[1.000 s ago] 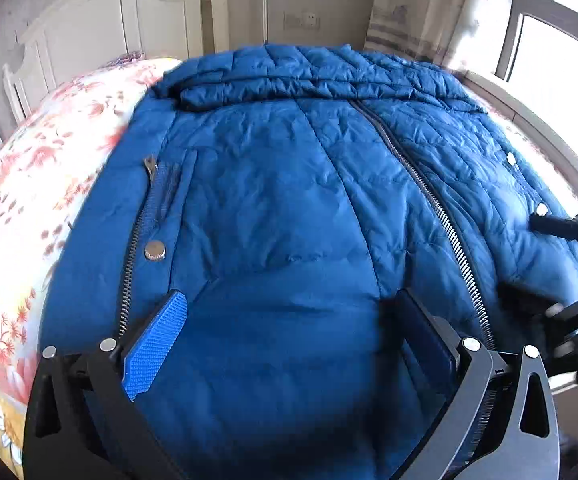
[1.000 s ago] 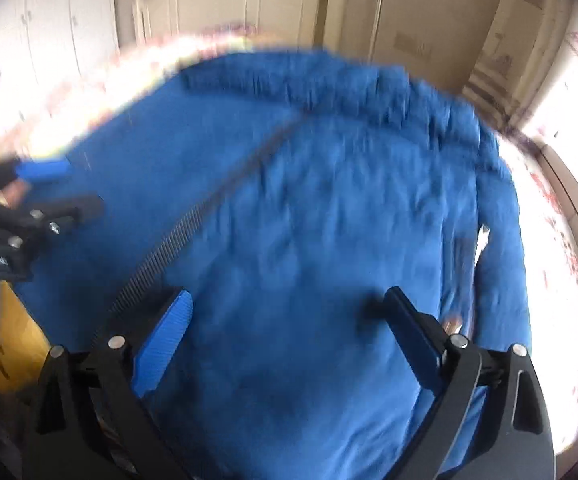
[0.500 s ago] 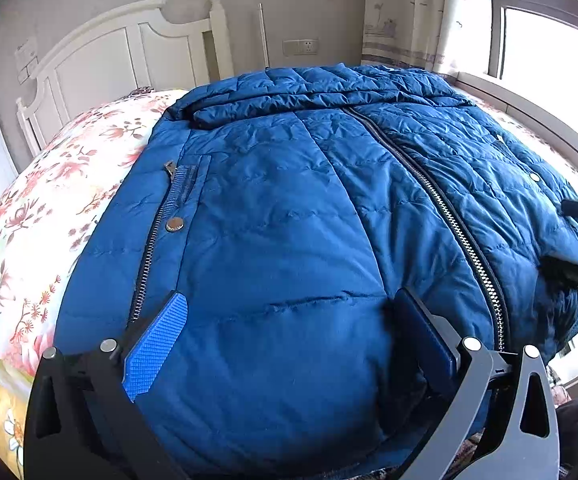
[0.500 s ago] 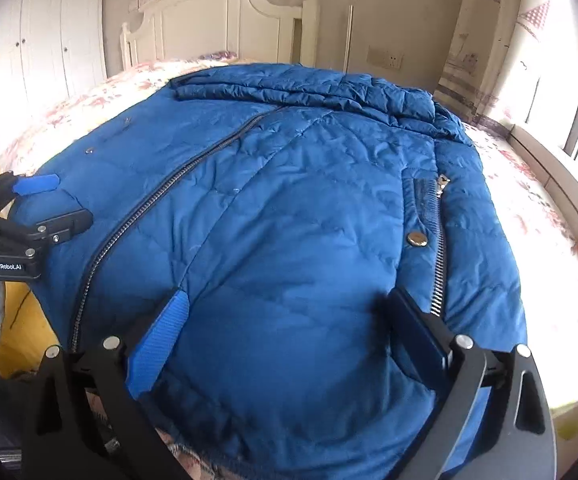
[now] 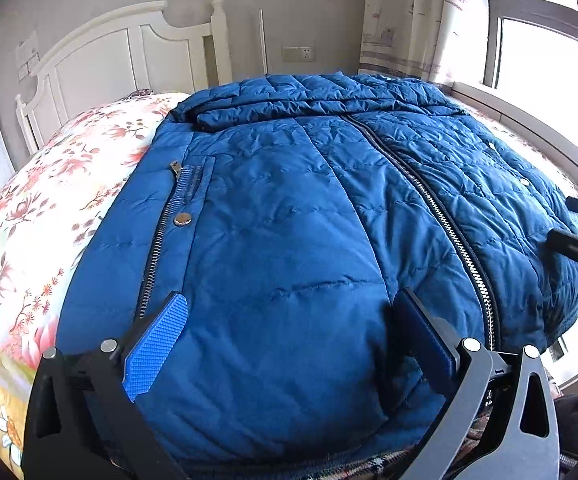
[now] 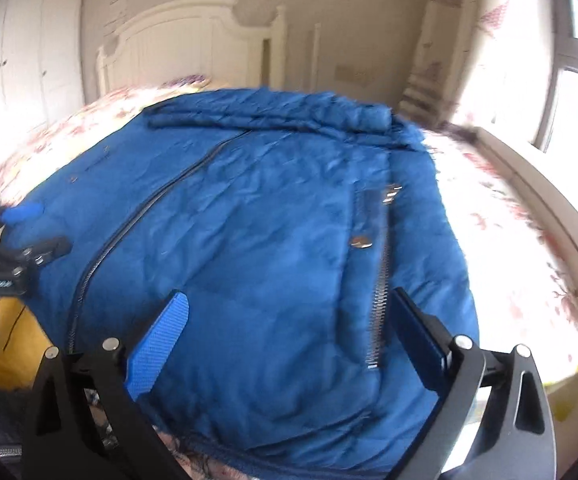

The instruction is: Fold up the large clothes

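A white panelled headboard and a curtained window frame a bed whose floral bedspread carries the blue padded jacket, spread front-up with its collar toward the headboard and its hem hanging at the near edge.

A second ago both cameras sat low and close over the jacket; since then they have drawn back and risen, so the hem, the plaid lining at the bottom edge and more of the room now show. The jacket itself has not shifted or been folded. The pull-back reads as a retreat to survey the garment before a first fold, so the task seems barely begun.

The left gripper hangs over the lower front panel with its fingers spread wide and nothing between them; whether the pads touch the fabric cannot be told. The right gripper is likewise spread and empty above the hem.

The left wrist view is sharp and shows the main zip closed along its length, plus the pocket zip with its snap. The right wrist view is smeared by motion, yet it alone shows the wardrobe, the jacket's window-side edge and the bare bedspread beyond it.
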`<state>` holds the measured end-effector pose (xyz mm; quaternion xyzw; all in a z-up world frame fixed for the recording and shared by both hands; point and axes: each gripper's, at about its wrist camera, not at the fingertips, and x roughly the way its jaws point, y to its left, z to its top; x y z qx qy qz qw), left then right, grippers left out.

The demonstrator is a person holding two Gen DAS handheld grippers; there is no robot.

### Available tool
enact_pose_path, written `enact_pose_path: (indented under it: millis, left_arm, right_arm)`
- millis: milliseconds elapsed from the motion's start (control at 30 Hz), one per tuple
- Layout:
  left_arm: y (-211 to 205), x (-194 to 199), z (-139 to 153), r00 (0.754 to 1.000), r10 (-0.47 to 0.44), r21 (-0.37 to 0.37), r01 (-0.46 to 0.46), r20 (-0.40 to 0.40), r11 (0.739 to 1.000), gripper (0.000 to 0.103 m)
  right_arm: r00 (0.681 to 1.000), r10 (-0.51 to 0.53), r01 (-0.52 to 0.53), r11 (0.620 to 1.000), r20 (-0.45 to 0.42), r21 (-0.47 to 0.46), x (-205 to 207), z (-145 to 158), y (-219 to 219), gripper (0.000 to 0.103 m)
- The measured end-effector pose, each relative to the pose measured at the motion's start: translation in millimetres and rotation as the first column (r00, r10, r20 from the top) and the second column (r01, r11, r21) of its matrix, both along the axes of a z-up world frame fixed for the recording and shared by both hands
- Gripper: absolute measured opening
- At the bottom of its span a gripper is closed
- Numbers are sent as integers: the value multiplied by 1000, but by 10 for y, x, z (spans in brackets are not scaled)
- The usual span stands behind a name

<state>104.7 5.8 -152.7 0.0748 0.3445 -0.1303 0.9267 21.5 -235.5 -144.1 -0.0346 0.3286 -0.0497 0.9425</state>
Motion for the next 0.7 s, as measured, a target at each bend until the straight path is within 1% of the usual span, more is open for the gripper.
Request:
enact_pose_path:
  millis: [33, 67, 100, 133, 200, 233, 267, 300, 367, 400, 433, 533, 600, 633, 700]
  left_arm:
    - [2, -11, -9, 1000, -4, 0, 4, 3, 1000, 99]
    - [6, -17, -11, 1000, -7, 0, 7, 5, 1000, 99]
    - [29, -29, 12, 1000, -12, -10, 12, 8, 1000, 99]
    - [69, -42, 43, 1000, -8, -26, 8, 14, 1000, 99]
    - [258, -111, 153, 998, 27, -93, -22, 53, 995, 99]
    - [433, -161, 211, 997, 44, -154, -32, 70, 988, 99]
    - [578, -191, 238, 996, 56, -197, -40, 74, 980, 99]
    - [790, -224, 243, 994, 81, -247, -62, 69, 967, 99]
    - [1079, -267, 199, 993, 107, -307, -88, 45, 948, 99]
    - [1217, -290, 153, 994, 109, -340, -93, 29, 936, 99]
    - [1382, -330, 77, 994, 111, -382, -99, 9, 919, 99]
    - [1630, -418, -116, 995, 99, -455, -101, -27, 885, 99]
    - [1682, -438, -196, 997, 77, -476, -82, -30, 876, 99]
    - [1684, -426, -233, 998, 59, -484, -65, -27, 873, 99]
    - [1660, -376, -263, 999, 38, -491, -45, -24, 870, 99]
  right_arm:
    - [999, 6, -5, 1000, -45, 17, 46, -91, -46, 100]
    - [999, 15, -13, 999, -49, 32, 58, -157, -85, 100]
    - [1000, 21, -20, 999, -21, 41, 23, -171, -105, 100]
    - [999, 20, -19, 999, -28, 40, 9, -158, -104, 100]
    - [999, 15, -14, 1000, -29, 27, -47, -71, -111, 100]
    - [1000, 6, -6, 1000, -4, 29, -119, -19, -150, 99]
    - [1000, -1, 0, 999, 14, 43, -178, 21, -206, 99]
    - [999, -4, 1, 996, 36, 87, -281, 56, -323, 98]
    - [998, 16, -26, 984, 60, 176, -461, 61, -526, 90]
    - [997, 21, -36, 976, 70, 217, -575, 31, -649, 88]
    - [997, 19, -36, 971, 71, 237, -655, 2, -724, 86]
    - [999, 9, -21, 953, 44, 302, -908, -213, -976, 84]
    - [1000, 12, -19, 937, 23, 348, -1021, -382, -1057, 82]
    - [1000, 27, -30, 922, 15, 385, -1049, -477, -1093, 81]
    - [998, 55, -67, 901, 39, 429, -1033, -621, -1134, 81]
